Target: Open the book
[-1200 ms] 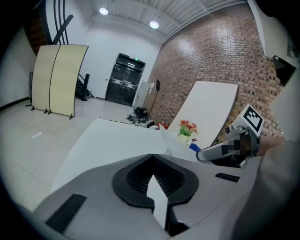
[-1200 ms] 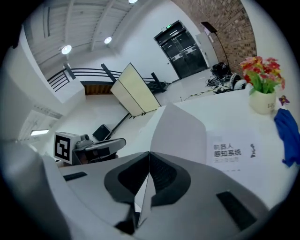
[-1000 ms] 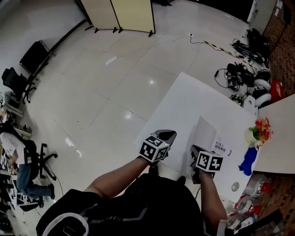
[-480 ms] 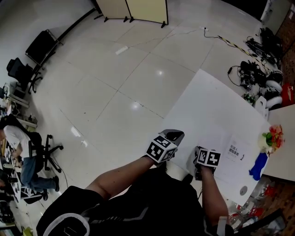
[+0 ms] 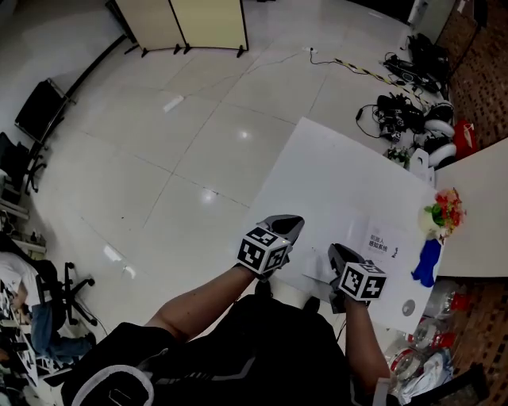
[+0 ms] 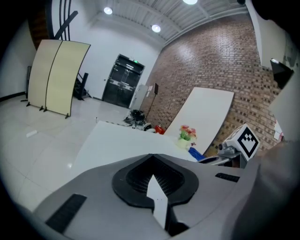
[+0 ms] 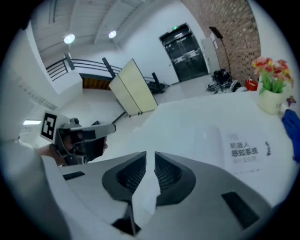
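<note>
The white book [image 5: 367,242] lies flat on the white table [image 5: 333,174], dark print showing on its right part [image 5: 382,244]. My right gripper [image 5: 333,252] hovers at the book's near left corner. In the right gripper view its jaws [image 7: 150,154] have just been opening. They stand a narrow gap apart with only white table behind the gap, and the book [image 7: 225,143] lies ahead to the right. My left gripper [image 5: 295,222] is left of the book, over the table's near edge. In the left gripper view its tips [image 6: 152,157] meet, with nothing held.
A vase of flowers [image 5: 443,216] and a blue thing [image 5: 426,262] stand right of the book. A white board [image 5: 476,230] leans at the right edge. Cables and gear [image 5: 409,111] lie on the floor beyond the table. A folding screen [image 5: 182,24] stands far back.
A second ago a white leaf of the book stood upright before the right gripper; now the book lies flat. The right gripper has drawn back slightly. The left gripper has barely shifted.
</note>
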Action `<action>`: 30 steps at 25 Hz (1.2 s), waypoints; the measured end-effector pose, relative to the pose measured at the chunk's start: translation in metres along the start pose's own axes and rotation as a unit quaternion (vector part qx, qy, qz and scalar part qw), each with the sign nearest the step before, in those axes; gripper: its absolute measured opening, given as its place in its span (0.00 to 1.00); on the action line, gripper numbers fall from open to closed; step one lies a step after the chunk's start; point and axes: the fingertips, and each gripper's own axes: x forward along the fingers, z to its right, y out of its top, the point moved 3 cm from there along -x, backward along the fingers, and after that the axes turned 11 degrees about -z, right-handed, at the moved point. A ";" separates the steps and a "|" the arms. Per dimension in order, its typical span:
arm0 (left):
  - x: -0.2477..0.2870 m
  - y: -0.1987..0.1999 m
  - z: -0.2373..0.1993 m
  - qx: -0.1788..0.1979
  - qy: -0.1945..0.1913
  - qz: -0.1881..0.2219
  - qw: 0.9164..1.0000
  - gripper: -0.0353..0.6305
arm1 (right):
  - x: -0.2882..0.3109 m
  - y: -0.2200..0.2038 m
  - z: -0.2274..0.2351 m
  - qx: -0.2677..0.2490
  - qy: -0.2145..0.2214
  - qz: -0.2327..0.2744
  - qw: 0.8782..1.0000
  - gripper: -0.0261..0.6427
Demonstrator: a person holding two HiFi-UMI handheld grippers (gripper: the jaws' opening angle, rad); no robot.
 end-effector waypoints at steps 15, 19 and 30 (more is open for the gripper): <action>0.013 0.072 0.130 0.082 -0.049 0.102 0.990 0.05 | -0.238 0.046 0.091 -0.063 -0.100 0.283 0.952 0.08; -0.002 0.085 0.153 0.074 -0.042 0.132 0.988 0.05 | -0.257 0.042 0.097 -0.080 -0.095 0.294 0.948 0.08; -0.032 0.078 0.212 0.078 0.003 0.167 0.983 0.05 | -0.290 0.022 0.106 -0.124 -0.062 0.289 0.947 0.04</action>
